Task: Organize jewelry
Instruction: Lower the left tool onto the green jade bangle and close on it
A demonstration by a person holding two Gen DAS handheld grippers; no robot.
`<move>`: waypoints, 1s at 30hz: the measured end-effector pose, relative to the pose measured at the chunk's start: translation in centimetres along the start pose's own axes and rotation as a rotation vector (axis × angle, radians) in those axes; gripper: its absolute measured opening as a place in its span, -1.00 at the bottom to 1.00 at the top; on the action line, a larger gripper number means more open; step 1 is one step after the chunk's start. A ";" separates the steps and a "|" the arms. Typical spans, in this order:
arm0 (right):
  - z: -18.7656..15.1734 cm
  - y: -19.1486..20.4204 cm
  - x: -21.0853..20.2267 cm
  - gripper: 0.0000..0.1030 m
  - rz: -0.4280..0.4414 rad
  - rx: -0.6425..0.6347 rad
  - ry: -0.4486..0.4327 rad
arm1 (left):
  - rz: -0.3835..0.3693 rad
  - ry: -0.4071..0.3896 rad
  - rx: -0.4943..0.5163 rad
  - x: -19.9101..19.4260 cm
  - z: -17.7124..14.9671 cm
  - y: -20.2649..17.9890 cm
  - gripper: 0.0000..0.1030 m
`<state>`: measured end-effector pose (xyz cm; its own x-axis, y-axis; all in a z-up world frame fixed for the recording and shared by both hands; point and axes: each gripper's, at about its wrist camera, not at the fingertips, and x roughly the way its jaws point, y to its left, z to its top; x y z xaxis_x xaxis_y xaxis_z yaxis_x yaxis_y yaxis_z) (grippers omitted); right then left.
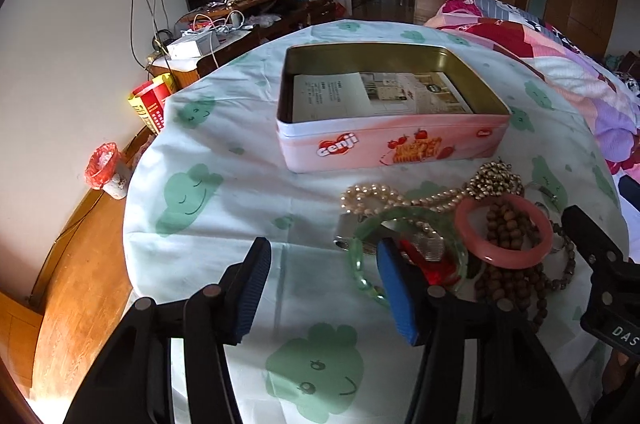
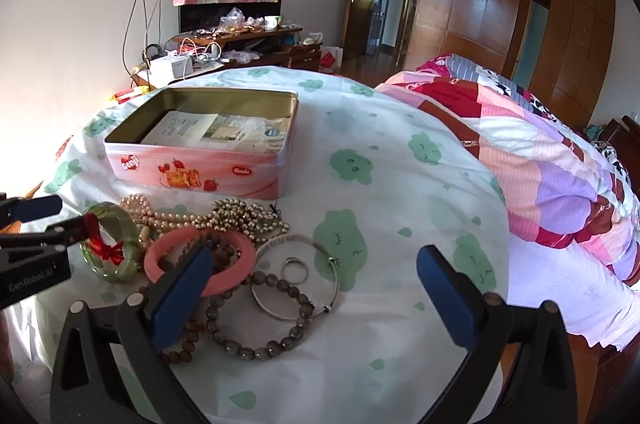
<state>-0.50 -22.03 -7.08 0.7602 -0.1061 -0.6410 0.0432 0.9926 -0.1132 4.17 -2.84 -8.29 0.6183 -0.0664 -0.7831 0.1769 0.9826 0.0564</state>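
Note:
An open pink biscuit tin point(image 1: 394, 144) point(image 2: 192, 164) with papers inside stands on the white sheet. In front of it lies a heap of jewelry: a green bangle with a red ribbon point(image 1: 412, 220) point(image 2: 116, 224), a pink bangle point(image 1: 504, 230) point(image 2: 236, 252), pearl strings point(image 1: 372, 198) point(image 2: 156, 214), gold beads point(image 1: 496, 178) point(image 2: 240, 216), brown wooden beads point(image 1: 508, 276), a silver bangle point(image 2: 300, 272), a ring point(image 2: 295, 271) and a grey bead bracelet point(image 2: 256, 324). My left gripper point(image 1: 324, 288) is open, its right finger at the green bangle. My right gripper point(image 2: 316, 292) is open over the silver bangle and ring.
The sheet point(image 1: 224, 208) covers a bed with a wooden frame point(image 1: 72, 288). A patchwork quilt point(image 2: 560, 176) lies to the right. A cluttered dresser point(image 1: 248, 12) stands beyond, with a small bin point(image 1: 106, 170) on the floor at left.

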 end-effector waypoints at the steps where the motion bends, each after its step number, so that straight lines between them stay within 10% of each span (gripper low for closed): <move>1: 0.0 0.0 0.0 1.00 0.000 0.002 0.001 | 0.002 -0.010 0.012 0.0 0.1 -0.2 0.08; 6: 0.0 0.5 0.2 1.00 0.006 -0.010 0.008 | -0.081 0.013 0.015 1.3 0.3 -0.5 -0.85; 21: 0.1 0.0 1.6 0.98 0.000 0.001 0.017 | -0.097 -0.164 -0.058 -4.4 2.1 2.6 -0.87; 30: 0.9 -0.1 3.2 0.27 0.103 -0.018 0.055 | -0.027 -0.181 -0.052 -3.5 2.3 3.4 -0.86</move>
<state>2.50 -22.43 -8.47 0.7235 -0.0072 -0.6903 -0.0452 0.9973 -0.0579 4.37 0.33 -3.93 0.7421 -0.1181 -0.6598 0.1581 0.9874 0.0010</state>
